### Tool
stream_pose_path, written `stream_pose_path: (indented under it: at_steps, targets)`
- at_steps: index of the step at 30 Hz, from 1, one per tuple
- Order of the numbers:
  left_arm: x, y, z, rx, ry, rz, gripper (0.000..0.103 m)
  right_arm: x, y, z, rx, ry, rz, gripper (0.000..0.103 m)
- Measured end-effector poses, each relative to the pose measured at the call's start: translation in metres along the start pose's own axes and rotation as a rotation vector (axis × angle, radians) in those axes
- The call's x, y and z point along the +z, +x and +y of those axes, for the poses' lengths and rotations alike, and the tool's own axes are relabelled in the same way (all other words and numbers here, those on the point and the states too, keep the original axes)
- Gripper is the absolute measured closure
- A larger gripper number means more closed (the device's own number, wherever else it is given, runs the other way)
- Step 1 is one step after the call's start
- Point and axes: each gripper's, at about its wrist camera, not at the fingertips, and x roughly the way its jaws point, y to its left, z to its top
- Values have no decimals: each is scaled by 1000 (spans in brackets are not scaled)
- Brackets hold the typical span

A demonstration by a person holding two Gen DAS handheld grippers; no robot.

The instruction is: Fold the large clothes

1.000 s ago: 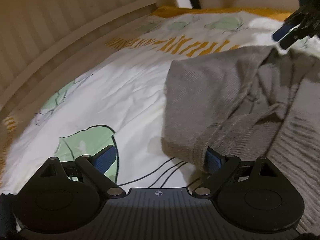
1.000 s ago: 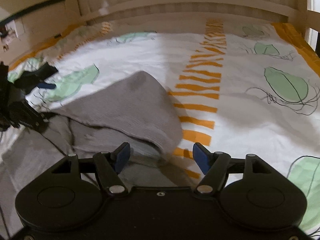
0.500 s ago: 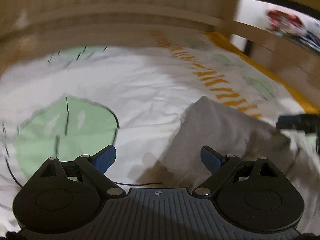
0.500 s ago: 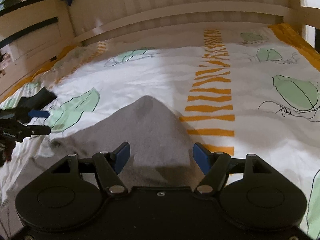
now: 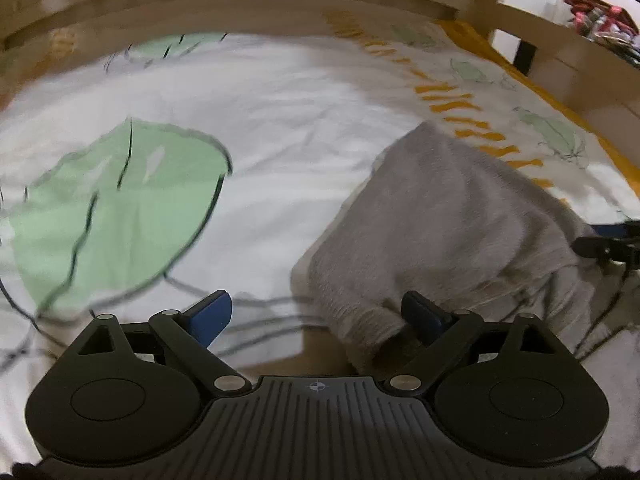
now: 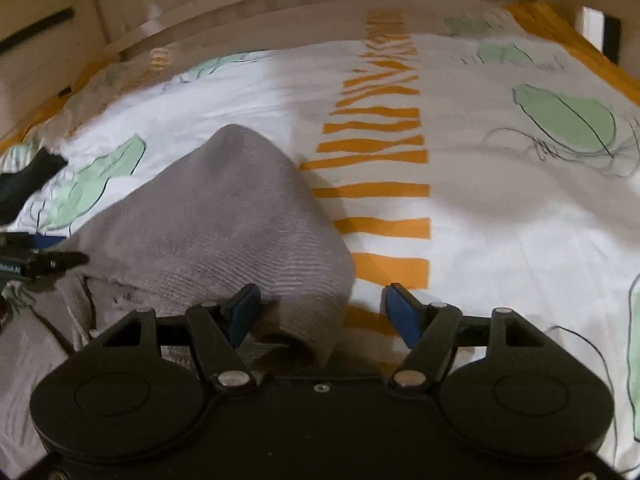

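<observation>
A grey knit garment (image 5: 448, 220) lies bunched on the bed, a folded peak rising toward the far side; it also shows in the right wrist view (image 6: 216, 220). My left gripper (image 5: 316, 314) is open, with a ribbed grey edge lying between its jaws by the right blue pad (image 5: 420, 314). My right gripper (image 6: 320, 310) is open, with a rolled grey fold between its jaws near the left pad (image 6: 244, 308). Each gripper shows at the edge of the other's view, the right (image 5: 608, 240) and the left (image 6: 36, 260).
The bed sheet (image 6: 500, 220) is white with green leaf prints and an orange striped band (image 6: 380, 160). A wooden slatted bed rail (image 6: 320, 8) runs along the far side, and a rail post (image 5: 532, 12) stands at the right.
The left gripper swung from the garment's side to face the headboard, and the garment's edge now lies between its jaws. The right gripper moved closer over the grey fold. Both stayed open.
</observation>
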Motion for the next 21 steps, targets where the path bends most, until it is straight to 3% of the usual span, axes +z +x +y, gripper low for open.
stream_pose_path:
  at_steps: [4,6,10,14,17,21]
  targets:
    - [28,-20,-8,-40,28,-91,10,17,-19,-2,44,-32,-58,30]
    - [44,-19,-14,-37,47,-97,10,32,-22,-3,74,-8,-79,30]
    - [65,2,-28,4,119,-52,13,60,-6,1,102,-18,-80,30]
    - [75,31,-32,-38,96,12,35,78,20,8,120,-23,-45,30]
    - [76,50,-33,-80,79,45,39,84,38,11,147,-10,-24,31]
    - [77,70,-41,-80,128,87,39,92,59,16,171,-18,10,31]
